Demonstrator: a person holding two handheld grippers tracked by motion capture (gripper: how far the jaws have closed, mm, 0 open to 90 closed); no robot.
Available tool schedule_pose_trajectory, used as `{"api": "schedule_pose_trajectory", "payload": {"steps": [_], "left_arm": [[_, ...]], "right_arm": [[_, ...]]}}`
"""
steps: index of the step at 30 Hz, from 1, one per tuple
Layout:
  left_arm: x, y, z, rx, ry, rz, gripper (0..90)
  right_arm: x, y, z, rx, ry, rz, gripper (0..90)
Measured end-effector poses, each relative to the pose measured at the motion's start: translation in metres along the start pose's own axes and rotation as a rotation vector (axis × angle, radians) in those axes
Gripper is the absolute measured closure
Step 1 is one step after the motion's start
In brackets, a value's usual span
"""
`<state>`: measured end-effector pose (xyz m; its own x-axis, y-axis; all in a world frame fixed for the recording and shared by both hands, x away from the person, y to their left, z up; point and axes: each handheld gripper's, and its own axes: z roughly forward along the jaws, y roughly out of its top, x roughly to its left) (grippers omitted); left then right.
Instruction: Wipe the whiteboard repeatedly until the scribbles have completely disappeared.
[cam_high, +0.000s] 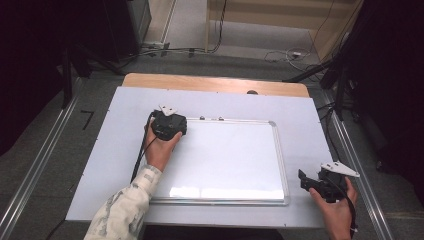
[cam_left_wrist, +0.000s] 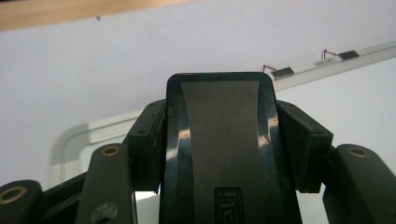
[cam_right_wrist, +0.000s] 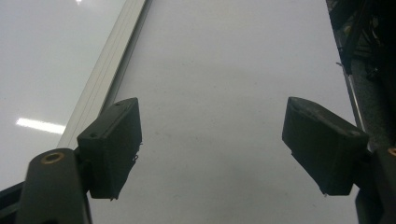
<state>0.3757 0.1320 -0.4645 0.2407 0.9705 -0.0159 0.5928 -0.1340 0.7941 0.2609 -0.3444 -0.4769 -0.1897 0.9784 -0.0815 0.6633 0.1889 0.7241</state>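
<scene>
At the whiteboard's (cam_high: 230, 160) upper-left corner, the left hand-held gripper (cam_high: 169, 126) clamps a black whiteboard eraser (cam_left_wrist: 219, 140) between its jaws, just above the board's bare white face. The right hand-held gripper (cam_right_wrist: 210, 149) waits wide and empty on the counter (cam_high: 125, 130) beyond the board's lower-right corner. Good wiping likely means laying the eraser flat on the whiteboard, pressing evenly and sweeping in overlapping passes inside the frame.
</scene>
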Motion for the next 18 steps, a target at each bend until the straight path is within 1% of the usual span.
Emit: {"api": "schedule_pose_trajectory", "payload": {"steps": [4, 7, 9, 11, 15, 18], "left_arm": [[0.006, 0.004, -0.015, -0.016, 0.019, -0.035, 41.1], [0.012, 0.004, -0.021, -0.019, 0.03, -0.049, 41.0], [0.016, 0.003, -0.023, -0.02, 0.042, -0.06, 40.9], [0.021, 0.002, -0.025, -0.024, 0.045, -0.076, 40.9], [0.03, 0.0, -0.026, -0.03, 0.056, -0.093, 40.9], [0.038, 0.0, -0.026, -0.032, 0.065, -0.119, 40.9]], "right_arm": [[0.001, 0.001, -0.001, -0.006, 0.002, -0.001, 18.6], [0.002, 0.001, 0.0, -0.004, 0.001, -0.004, 18.6], [0.002, 0.001, 0.0, -0.004, 0.003, -0.005, 18.5], [0.003, 0.001, 0.0, -0.004, 0.001, -0.004, 18.6], [0.002, 0.001, 0.0, -0.002, 0.001, -0.004, 18.6], [0.002, 0.001, 0.0, -0.001, -0.002, -0.003, 18.5]]}}
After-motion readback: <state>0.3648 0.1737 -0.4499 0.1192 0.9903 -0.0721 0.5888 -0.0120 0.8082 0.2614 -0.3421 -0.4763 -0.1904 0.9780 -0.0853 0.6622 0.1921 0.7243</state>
